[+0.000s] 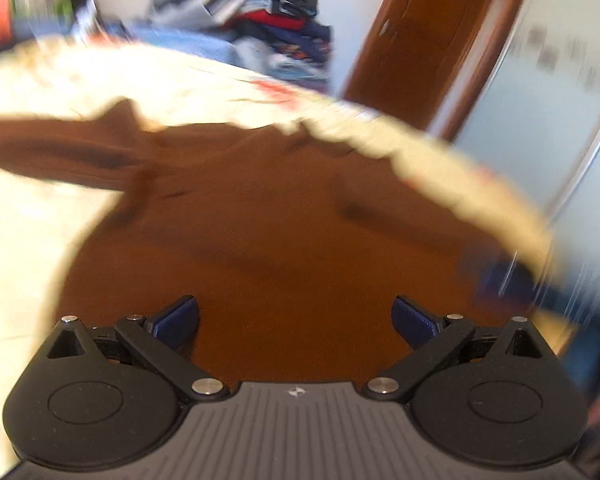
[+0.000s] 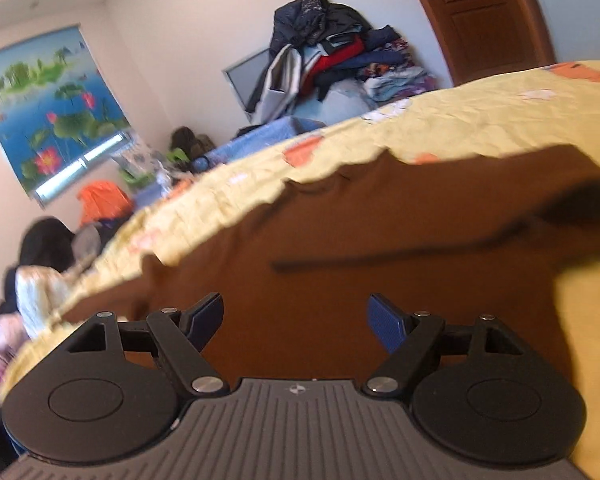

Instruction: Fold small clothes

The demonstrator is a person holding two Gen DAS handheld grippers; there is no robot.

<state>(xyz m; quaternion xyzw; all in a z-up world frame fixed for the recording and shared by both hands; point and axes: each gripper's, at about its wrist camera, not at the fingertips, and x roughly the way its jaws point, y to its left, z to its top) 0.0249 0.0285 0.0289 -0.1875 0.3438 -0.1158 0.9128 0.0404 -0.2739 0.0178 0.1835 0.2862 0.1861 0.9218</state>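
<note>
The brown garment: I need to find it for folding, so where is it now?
The brown garment lies spread on the yellow bedspread, directly ahead of both open grippers in both wrist views, one sleeve stretching left in the left view.

The brown garment (image 2: 340, 232) is soft matt cloth, smooth-knit with a few creases. The bedspread (image 2: 480, 120) under it is yellow cloth, matt and finely crinkled. Each gripper (image 1: 295, 320) (image 2: 295, 320) has matt black plastic arms, bright metal pins, ribbed grey plastic housing and blue textured pads (image 2: 386, 322). The door (image 2: 484, 16) is glossy reddish wood with a metal handle. The clothes pile (image 2: 332, 52) is mixed cloth.
</note>
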